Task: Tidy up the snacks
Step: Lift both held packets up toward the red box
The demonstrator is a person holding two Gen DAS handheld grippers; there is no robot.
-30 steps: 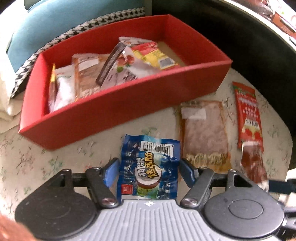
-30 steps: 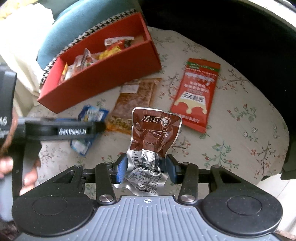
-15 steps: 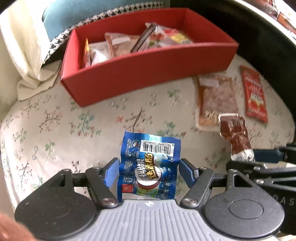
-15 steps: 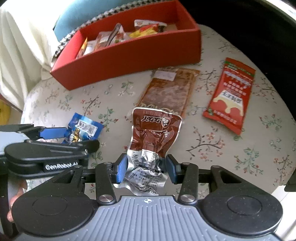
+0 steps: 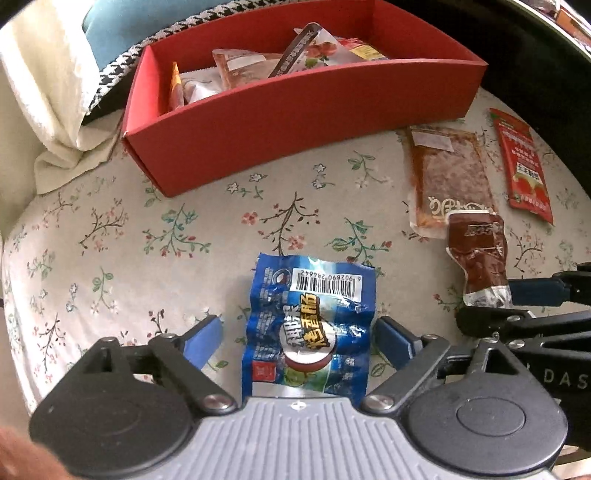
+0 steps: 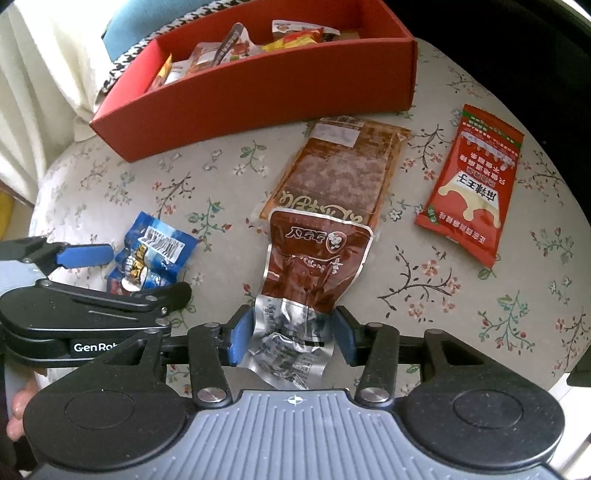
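Round table w/ floral cloth, soft daylight.
Pale tablecloth (image 5: 110, 236) w/ small branch & flower print is covering the rounded tabletop, its edge curving away at right. Cream fabric (image 5: 48, 96) is bunching up at far left, next to a teal cushion (image 5: 110, 22) w/ black-and-white houndstooth trim (image 6: 125, 59). Beyond the far & right edge the bkgd is sitting in deep shadow (image 6: 517, 44); light is falling evenly, no hard shadows.
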